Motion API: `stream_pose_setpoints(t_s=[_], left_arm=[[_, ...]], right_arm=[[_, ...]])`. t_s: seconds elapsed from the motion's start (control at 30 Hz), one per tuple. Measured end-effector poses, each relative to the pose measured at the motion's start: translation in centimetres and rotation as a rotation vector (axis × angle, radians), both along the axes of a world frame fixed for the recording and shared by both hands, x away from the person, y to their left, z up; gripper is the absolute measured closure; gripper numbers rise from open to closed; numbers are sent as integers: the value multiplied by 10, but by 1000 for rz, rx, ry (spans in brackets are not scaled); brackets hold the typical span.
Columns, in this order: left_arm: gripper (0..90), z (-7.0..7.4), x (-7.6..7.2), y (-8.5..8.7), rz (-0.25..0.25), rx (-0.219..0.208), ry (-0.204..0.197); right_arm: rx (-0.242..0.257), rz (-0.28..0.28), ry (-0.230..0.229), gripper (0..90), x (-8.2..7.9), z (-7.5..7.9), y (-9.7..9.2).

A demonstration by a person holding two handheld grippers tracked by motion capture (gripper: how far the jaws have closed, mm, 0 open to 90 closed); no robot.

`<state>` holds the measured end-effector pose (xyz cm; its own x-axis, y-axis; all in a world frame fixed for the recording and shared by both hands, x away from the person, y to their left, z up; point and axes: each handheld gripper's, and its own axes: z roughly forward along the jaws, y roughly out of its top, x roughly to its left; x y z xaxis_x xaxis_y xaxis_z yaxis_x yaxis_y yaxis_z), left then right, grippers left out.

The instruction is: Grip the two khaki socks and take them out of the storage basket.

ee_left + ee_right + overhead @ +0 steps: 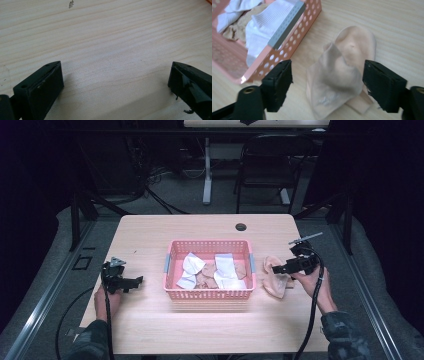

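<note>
High view: we see pink perforated plastic basket mid-table on pale wooden table, white and tan socks inside; beige crumpled sock on table just right of basket. Left gripper low over bare table, well left of basket.
Left gripper view: jaws spread wide, nothing between.
Right gripper view: right gripper jaws released, straddling beige sock, not pinching it.
</note>
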<state>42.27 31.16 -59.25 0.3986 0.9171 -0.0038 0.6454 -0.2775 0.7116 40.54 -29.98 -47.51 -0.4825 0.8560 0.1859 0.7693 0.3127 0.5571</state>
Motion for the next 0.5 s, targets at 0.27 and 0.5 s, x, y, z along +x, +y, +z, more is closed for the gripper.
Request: stream_pose_setpoints(t_s=[0.27, 0.5], left_arm=[[0, 0, 0, 0, 0, 0, 0], [0, 0, 0, 0, 0, 0, 1]], right_arm=[[-30, -13, 7, 61, -31, -7, -16], [-53, -48, 43, 27, -46, -22, -31]])
